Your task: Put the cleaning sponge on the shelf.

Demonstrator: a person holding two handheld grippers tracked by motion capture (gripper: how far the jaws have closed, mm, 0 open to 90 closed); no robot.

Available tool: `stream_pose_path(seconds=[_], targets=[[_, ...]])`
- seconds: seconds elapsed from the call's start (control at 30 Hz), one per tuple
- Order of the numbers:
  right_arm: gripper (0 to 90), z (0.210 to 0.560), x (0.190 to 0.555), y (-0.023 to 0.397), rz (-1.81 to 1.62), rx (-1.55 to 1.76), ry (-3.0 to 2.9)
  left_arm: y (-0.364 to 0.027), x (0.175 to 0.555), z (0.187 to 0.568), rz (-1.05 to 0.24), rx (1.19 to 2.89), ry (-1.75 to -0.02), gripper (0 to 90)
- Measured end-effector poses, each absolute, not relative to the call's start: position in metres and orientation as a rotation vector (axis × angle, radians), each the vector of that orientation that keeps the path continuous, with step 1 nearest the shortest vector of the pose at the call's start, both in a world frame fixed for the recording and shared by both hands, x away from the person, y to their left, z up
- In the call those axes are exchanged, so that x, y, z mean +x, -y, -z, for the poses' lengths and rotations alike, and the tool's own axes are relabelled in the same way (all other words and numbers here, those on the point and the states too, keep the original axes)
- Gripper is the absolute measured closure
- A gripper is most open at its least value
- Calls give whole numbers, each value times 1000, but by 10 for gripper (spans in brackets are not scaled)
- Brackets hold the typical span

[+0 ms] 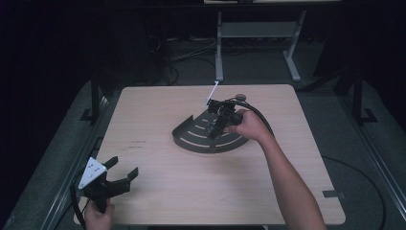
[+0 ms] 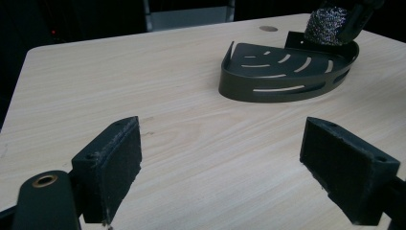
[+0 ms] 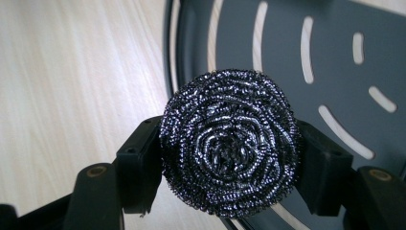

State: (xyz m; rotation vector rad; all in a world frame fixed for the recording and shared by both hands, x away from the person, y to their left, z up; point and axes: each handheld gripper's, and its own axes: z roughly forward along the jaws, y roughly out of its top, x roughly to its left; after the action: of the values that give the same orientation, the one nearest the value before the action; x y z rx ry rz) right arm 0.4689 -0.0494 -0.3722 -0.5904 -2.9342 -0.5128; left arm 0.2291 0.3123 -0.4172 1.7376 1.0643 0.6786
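A dark metal corner basket (image 1: pixel 203 140) with slots in its floor lies near the middle of the wooden table (image 1: pixel 158 120). Above its far side my right gripper (image 1: pixel 216 123) points downward, shut on a round steel-wool scourer (image 3: pixel 230 143). In the right gripper view the scourer is squeezed between both pads, over the basket (image 3: pixel 335 62) close to its curved rim. The left gripper view has the scourer (image 2: pixel 326 26) hanging over the basket's (image 2: pixel 287 72) back edge. My left gripper (image 1: pixel 122 173) rests at the near left corner, open, with bare table between its pads (image 2: pixel 112 163).
A thin white strip (image 1: pixel 212 92) sticks up just beyond the right gripper. A round grommet (image 1: pixel 241 96) sits in the tabletop near the far edge. White desk legs (image 1: pixel 219 48) and cables stand on the dark floor behind the table.
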Motion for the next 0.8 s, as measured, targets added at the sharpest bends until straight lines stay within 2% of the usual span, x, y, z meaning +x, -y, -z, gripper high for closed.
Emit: stream_pose_path(seconds=[0.8], targets=[[331,402,490,46,497,-700,2923,-314,228,417,-685,1733,-1065,137]])
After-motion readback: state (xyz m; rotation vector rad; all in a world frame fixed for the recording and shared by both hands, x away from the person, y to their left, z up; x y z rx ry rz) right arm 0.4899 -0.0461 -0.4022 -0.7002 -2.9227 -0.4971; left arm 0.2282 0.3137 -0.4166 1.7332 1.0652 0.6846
